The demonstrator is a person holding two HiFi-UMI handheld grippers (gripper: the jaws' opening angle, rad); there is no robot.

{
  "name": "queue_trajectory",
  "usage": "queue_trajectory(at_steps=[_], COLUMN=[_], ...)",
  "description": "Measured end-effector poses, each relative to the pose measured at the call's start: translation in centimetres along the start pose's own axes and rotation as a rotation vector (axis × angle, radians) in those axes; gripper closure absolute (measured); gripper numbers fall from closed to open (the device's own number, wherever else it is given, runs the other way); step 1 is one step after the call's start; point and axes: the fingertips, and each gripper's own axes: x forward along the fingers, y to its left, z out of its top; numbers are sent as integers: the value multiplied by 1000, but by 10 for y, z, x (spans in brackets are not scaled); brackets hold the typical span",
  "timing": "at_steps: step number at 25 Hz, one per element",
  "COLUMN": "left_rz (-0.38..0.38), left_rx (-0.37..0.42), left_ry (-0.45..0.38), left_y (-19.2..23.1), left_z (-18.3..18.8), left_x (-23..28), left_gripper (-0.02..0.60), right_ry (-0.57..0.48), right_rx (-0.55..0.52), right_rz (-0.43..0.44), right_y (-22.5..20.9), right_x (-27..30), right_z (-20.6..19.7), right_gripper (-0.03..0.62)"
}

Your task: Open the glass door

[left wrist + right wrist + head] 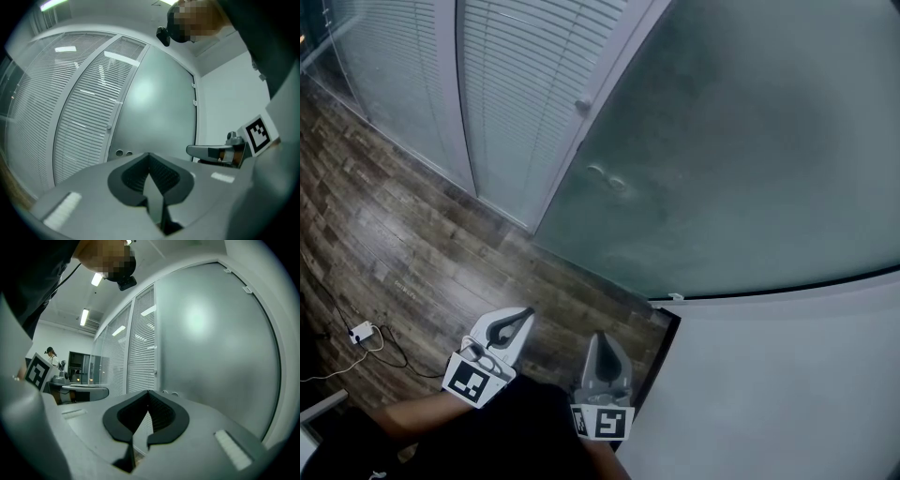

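Note:
The frosted glass door (722, 141) fills the upper right of the head view, with two small round fittings (607, 178) near its left edge. Both grippers hang low above the wooden floor, short of the door and apart from it. My left gripper (523, 317) is shut with nothing in it, and my right gripper (602, 337) beside it is shut and empty too. In the left gripper view the closed jaws (149, 157) point at the door (159, 103) and its fittings (123, 153). The right gripper view shows its closed jaws (148, 393) facing the door (211, 343).
Glass panels with white blinds (511, 94) stand left of the door, with a small knob (582, 105) on the frame. A white wall (787, 375) borders the door on the right. A cable and white plug (361, 332) lie on the floor at left. A person (50, 357) stands far off.

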Motion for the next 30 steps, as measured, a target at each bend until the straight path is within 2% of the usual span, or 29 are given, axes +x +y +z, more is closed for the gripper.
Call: queue_trajectory(at_steps=[10,14,25,30], left_rz=[34,72,115,90], left_rx=[-1,-16,29,55], left_ry=[-9,-60,-78,-68], left_y=[31,37,31,23], left_z=[5,18,20,21], left_x=[-8,-14,-27,-20], left_gripper=[583,581,582,583], right_ry=[2,12,-25,-58], right_rx=[-56,-73,-34,-28], right_rz=[28,59,77,84], right_y=[16,26,18,21], right_x=[24,23,22,27], right_z=[4,4,-5,0], right_gripper=[592,592,592,592])
